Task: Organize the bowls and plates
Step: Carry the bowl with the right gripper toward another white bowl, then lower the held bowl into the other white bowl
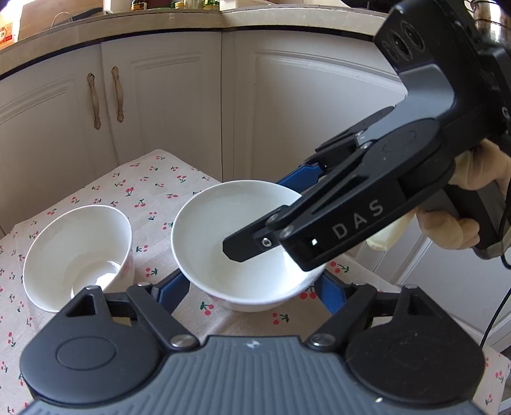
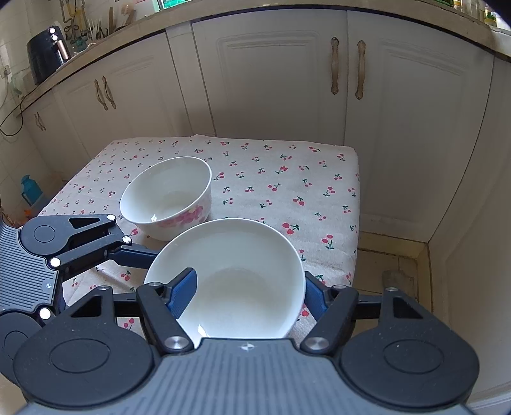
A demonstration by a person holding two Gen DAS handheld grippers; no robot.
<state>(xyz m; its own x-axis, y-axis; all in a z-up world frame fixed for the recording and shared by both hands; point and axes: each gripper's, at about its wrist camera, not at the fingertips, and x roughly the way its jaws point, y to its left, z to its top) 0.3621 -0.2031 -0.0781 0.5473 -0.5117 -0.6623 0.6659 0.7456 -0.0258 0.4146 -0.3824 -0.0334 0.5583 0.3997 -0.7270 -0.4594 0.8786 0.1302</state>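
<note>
A wide plain white bowl (image 1: 236,242) (image 2: 236,274) stands on the cherry-print cloth (image 1: 143,191) (image 2: 287,178). My right gripper (image 2: 247,293) (image 1: 271,223) straddles its rim, one blue finger (image 2: 183,292) inside the bowl and the other outside; the jaws stand wide, not closed on the rim. My left gripper (image 1: 252,293) is open, its blue fingers (image 1: 172,293) flanking the near side of the same bowl. A deeper white bowl with pink flowers (image 2: 167,198) (image 1: 80,255) stands just beside the wide bowl, on its far left.
White kitchen cabinets (image 2: 271,79) with brass handles stand close behind the cloth-covered table. A countertop (image 1: 191,19) above holds bottles and an appliance. The table's right edge (image 2: 356,207) drops to a tiled floor. A gloved hand (image 1: 472,198) holds the right gripper.
</note>
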